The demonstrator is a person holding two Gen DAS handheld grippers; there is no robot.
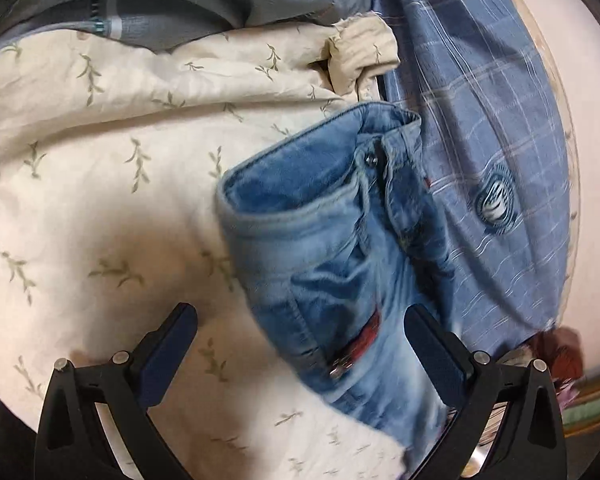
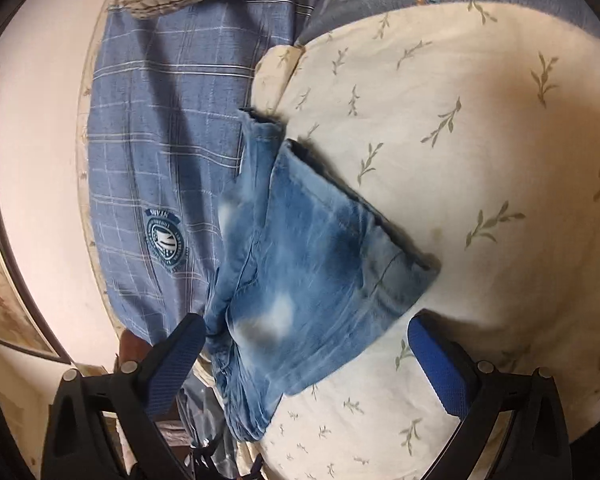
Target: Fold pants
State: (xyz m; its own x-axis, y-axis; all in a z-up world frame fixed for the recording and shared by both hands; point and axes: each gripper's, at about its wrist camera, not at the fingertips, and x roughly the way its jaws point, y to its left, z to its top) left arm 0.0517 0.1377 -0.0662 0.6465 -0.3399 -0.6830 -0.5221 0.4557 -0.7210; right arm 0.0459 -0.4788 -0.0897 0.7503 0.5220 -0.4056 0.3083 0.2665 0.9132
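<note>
- Left wrist view shows the jeans [image 1: 332, 248] lying on the bed, across a cream sheet [image 1: 100, 200] printed with leaf sprigs and partly over a blue plaid cloth [image 1: 492, 128] — waistband, rivet and fly face this camera.
- The left tool [image 1: 300, 344] is spread wide and grips nothing; its right finger overlaps the denim in the picture, though contact cannot be told.
- The right wrist view takes the pants from the other end: two leg hems [image 2: 276, 136] lie far from this camera and one panel is laid over another, so the jeans look partly folded already.
- The right tool [image 2: 306, 356] is likewise open and empty, one finger to each side of the near edge — probably placed to pinch that edge for another fold.
- A grey patterned blanket [image 1: 180, 4] is bunched at the far side.
- No box, basket or drawer is visible; nothing here holds anything.
</note>
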